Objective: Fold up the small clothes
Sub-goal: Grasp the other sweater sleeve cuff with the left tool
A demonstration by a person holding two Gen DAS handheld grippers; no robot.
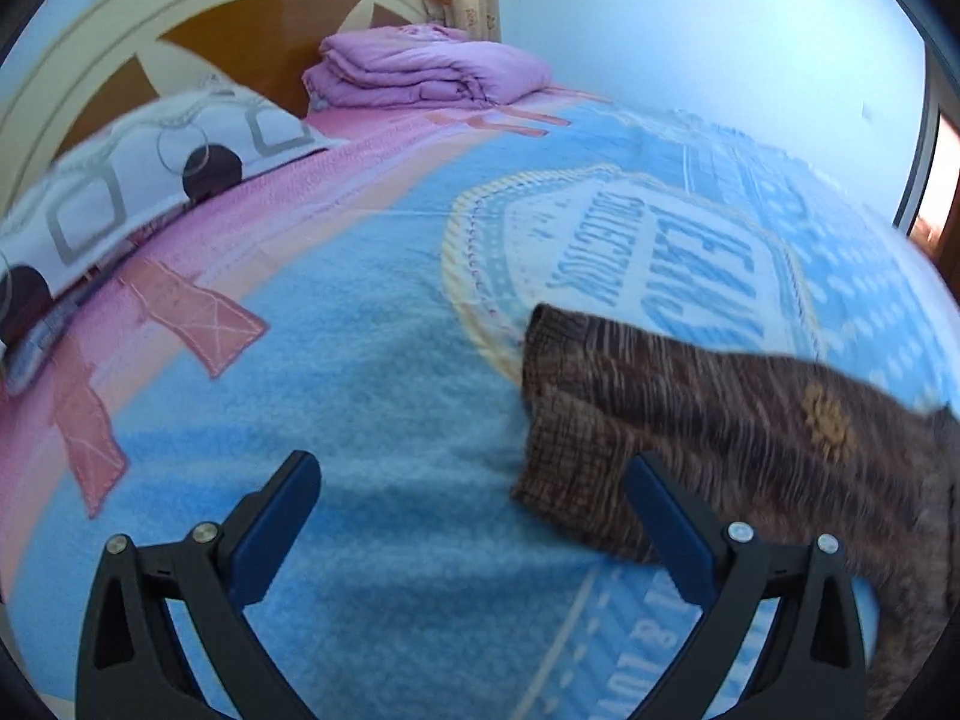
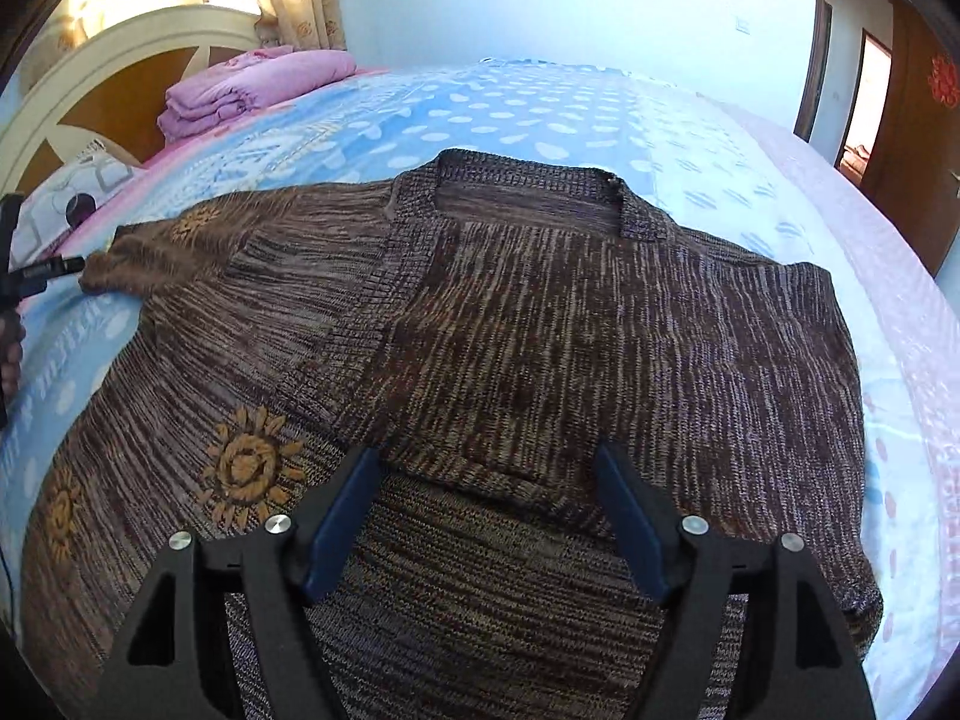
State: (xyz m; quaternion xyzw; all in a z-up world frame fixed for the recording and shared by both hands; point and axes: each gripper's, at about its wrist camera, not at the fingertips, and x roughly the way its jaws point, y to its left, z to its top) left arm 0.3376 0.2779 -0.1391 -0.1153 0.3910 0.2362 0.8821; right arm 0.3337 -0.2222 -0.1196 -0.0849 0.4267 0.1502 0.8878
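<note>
A brown knitted sweater (image 2: 540,324) with orange sunflower patches lies spread on the bed, neckline away from me. Its right sleeve is folded across the chest, and the cuff edge (image 2: 498,474) lies between the fingers of my right gripper (image 2: 486,468), which stands open just above the knit. The left sleeve (image 1: 690,414) stretches out sideways. Its cuff (image 1: 558,414) lies by the right finger (image 1: 666,516) of my left gripper (image 1: 474,474), which is open over bare blanket. In the right wrist view the left gripper's black body (image 2: 36,270) sits at the far left, beside that cuff.
The bed carries a blue and pink blanket (image 1: 360,372). A patterned pillow (image 1: 120,192) and a folded purple quilt (image 1: 432,66) lie by the cream headboard (image 1: 90,54). A wall runs along the far side, with a doorway (image 2: 864,102) at the right.
</note>
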